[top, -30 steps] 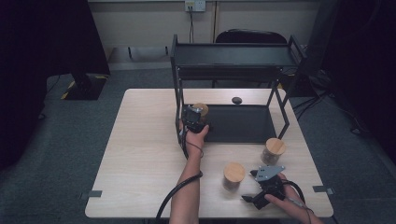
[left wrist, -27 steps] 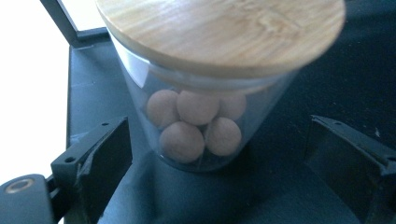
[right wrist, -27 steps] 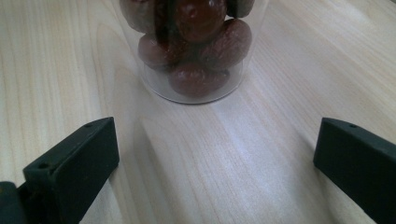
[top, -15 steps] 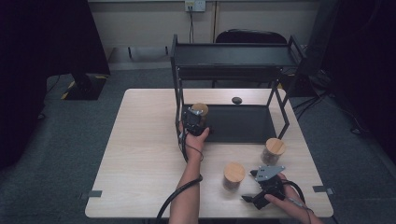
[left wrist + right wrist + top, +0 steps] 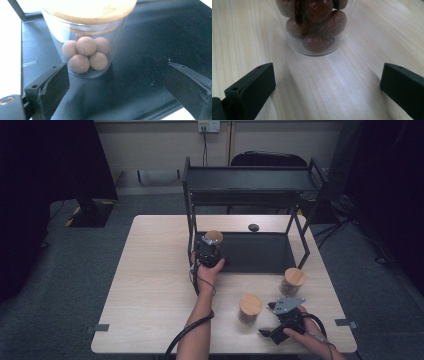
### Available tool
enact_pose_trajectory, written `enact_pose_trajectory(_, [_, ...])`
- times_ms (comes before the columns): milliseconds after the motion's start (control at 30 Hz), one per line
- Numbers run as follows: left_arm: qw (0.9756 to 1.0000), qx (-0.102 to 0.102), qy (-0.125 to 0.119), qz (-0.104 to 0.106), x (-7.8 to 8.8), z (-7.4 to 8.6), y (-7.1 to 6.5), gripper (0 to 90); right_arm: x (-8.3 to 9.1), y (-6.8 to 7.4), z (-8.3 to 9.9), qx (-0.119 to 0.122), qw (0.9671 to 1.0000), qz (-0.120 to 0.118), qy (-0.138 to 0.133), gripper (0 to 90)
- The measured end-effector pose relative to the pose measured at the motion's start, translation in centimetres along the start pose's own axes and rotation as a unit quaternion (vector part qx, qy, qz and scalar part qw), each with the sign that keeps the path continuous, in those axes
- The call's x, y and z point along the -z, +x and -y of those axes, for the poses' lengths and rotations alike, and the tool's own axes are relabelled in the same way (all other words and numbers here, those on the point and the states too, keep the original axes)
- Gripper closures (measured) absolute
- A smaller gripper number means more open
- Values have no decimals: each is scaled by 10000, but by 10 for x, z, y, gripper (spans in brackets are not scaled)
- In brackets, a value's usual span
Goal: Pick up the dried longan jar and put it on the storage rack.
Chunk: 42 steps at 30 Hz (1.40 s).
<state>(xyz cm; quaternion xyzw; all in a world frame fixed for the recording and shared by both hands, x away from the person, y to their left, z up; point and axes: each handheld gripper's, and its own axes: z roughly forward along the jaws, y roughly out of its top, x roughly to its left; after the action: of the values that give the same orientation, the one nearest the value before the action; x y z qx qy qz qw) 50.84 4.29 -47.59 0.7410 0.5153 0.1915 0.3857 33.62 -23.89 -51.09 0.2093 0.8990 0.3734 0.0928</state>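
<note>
While the left gripper (image 5: 209, 251) stands at the front left corner of the black metal two-tier rack (image 5: 250, 172), its jaws have just been opening and are spread wide, apart from the clear glass jar of round tan balls with a cork lid (image 5: 86, 41) that stands upright on the rack's dark bottom shelf (image 5: 155, 45). In the left gripper view the jar sits just ahead of the jaws and nearer the left one, pinched by neither. By my reading, this jar has just been set down on the shelf, and the step in hand is the release; the next move calls for drawing the gripper straight back without brushing the glass or the rack's post.

Farther out, the right gripper (image 5: 280, 322) rests near the table's front right edge, its jaws also spread wide with nothing between them. It faces a second clear cork-lidded jar of dark brown nuts (image 5: 315, 25), standing on the pale wooden table (image 5: 150, 285) close ahead. To take it, this gripper would need to move forward until the jaws flank the glass, then close.

Counting: three cork-lidded jars in all, one on the shelf and two on the table, the third (image 5: 293, 282) just outside the rack's front right leg; one rack; one small dark round object (image 5: 253, 227) behind it.
</note>
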Motion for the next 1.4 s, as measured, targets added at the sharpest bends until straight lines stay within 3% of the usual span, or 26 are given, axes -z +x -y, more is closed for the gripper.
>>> enact_pose_trajectory(167, [9999, -20, -64, 113, 2, 2, 0, 50, 0, 0, 0, 1, 10000, 0, 0, 0])
enact_pose_trajectory(267, [9996, 83, -136, 230, 4, 4, -1, 47, 0, 0, 0, 1, 10000, -1, 0, 0])
enact_pose_trajectory(700, [9991, -82, -116, 399, 11, 7, -2, 34, 0, 0, 0, 2, 10000, -2, 0, 0])
enact_pose_trajectory(833, [9983, -128, -86, 560, 13, 8, -2, 32, 0, 0, 0, 2, 10000, -2, 0, 0])
enact_pose_trajectory(1400, [9955, -247, -112, 909, 27, 12, -5, 33, 0, 0, 0, -1, 10000, -1, 1, 0])
